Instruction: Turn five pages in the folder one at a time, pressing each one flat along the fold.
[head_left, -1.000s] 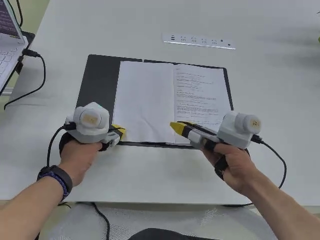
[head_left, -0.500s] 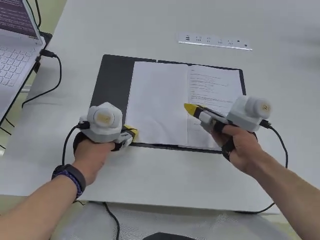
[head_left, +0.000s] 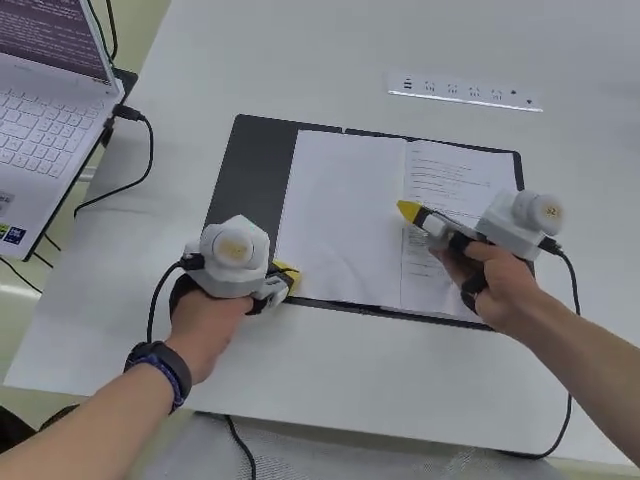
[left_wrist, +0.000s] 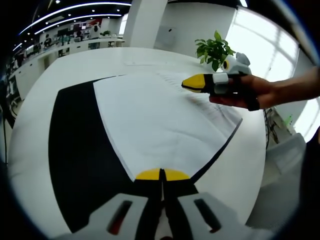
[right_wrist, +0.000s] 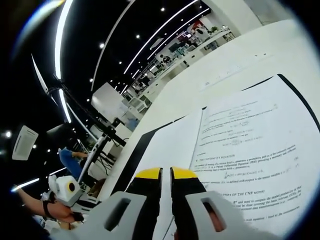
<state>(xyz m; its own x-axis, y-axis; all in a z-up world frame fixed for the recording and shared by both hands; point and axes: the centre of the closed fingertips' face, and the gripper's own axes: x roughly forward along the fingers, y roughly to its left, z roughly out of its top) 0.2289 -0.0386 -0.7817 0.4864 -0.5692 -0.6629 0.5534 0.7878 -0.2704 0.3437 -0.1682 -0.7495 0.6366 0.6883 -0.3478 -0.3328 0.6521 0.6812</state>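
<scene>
Left claw, jaws together, rests at the blank page's near corner in the open folder on the table. Right claw, nearly together and empty, hovers by the fold. It is best to lower it, then slide lightly along the fold.

White worktable in an open-plan hall. A laptop lies at the table's left edge, with a black cable plugged into its side. A white power strip lies near the far edge. Beyond the table are a white column, a potted plant, bright windows and long ceiling light strips over rows of desks.
</scene>
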